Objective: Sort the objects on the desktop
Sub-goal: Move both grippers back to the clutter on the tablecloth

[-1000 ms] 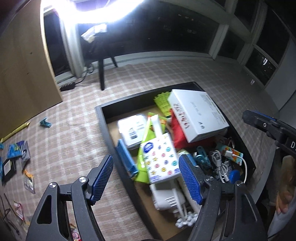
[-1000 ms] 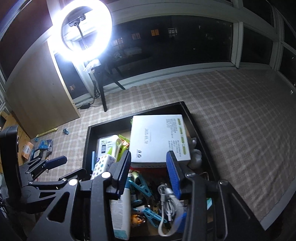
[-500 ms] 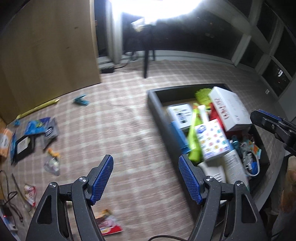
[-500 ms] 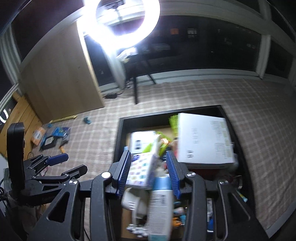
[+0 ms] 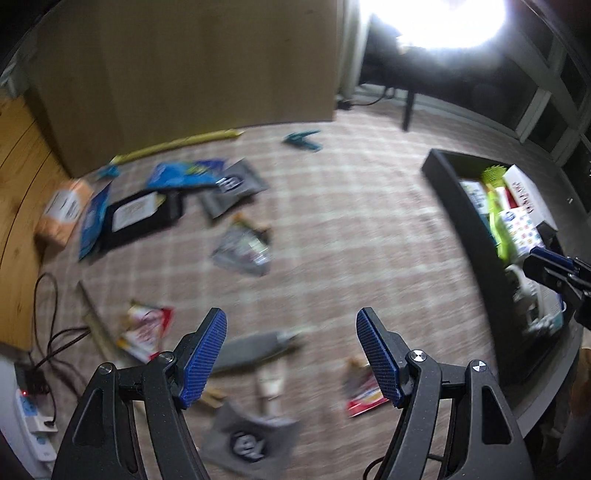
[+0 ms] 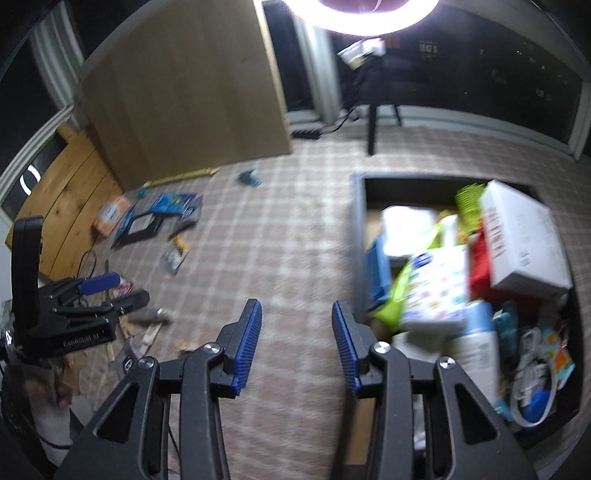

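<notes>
Left gripper [image 5: 291, 354]: jaws wide apart, nothing between them, above blurred packets on the checked cloth [image 5: 351, 221].
Grey pouch [image 5: 255, 347]: lies just beyond the left fingers, slightly left of centre.
Right gripper [image 6: 297, 343]: jaws parted, empty, over bare cloth.
Black tray [image 6: 356, 221]: crammed full, just right of the right gripper.
Change: both grippers have swung left, off the tray.

Place: a room at home set up for recording, at night.
Surface: a checked cloth [image 6: 288, 236] under both grippers.
Light: a ring lamp [image 6: 362, 18] on a stand, ahead.
Windows: dark panes [image 6: 480, 74] ahead, to the right.
Furniture: a wooden board [image 6: 184, 96] ahead, to the left.
Clutter: packets [image 5: 240, 247] scattered ahead; a full black tray [image 6: 356, 229] to the right.
</notes>
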Available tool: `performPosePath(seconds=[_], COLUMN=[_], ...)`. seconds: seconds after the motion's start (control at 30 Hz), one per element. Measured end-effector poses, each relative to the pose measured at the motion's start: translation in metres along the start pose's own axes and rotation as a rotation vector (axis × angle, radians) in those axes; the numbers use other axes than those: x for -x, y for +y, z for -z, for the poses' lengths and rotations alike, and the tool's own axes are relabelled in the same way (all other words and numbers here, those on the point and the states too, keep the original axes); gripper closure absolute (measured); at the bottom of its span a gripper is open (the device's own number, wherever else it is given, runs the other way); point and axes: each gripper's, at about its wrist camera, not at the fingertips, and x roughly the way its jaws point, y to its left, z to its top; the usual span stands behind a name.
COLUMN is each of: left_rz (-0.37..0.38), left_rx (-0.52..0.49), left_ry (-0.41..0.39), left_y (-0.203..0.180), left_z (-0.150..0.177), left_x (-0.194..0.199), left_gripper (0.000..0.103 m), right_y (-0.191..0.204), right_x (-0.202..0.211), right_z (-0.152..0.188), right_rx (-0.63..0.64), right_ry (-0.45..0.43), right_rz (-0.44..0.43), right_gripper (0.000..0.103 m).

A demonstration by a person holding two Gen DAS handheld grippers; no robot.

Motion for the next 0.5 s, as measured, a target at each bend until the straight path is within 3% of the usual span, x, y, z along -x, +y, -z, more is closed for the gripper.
performPosePath(seconds=[0.23,0.37,0.5], left_rz=[-0.011,-0.021,-0.04], left_rx=[-0.069,-0.137,-0.228], left_ry=[0.035,0.07,0.094], left_y=[0.036,0.047,0.043], left_z=[0.031,0.04,0.044], left_x=[-0.006,-0.018,-0.03], left_gripper=[0.032,0.032,0.032], right_y=[0.049,0.076,0.096], right_x=[-0.035,-0.055,-0.071], right_z=[0.029,0.048,0.061], right_rx=[0.03,0.042,0.071], right_ry=[0.081,0.121,0.143], right_rz=[-0.025,-0.023,0.031], right_gripper=[0.063,0.053,0.05])
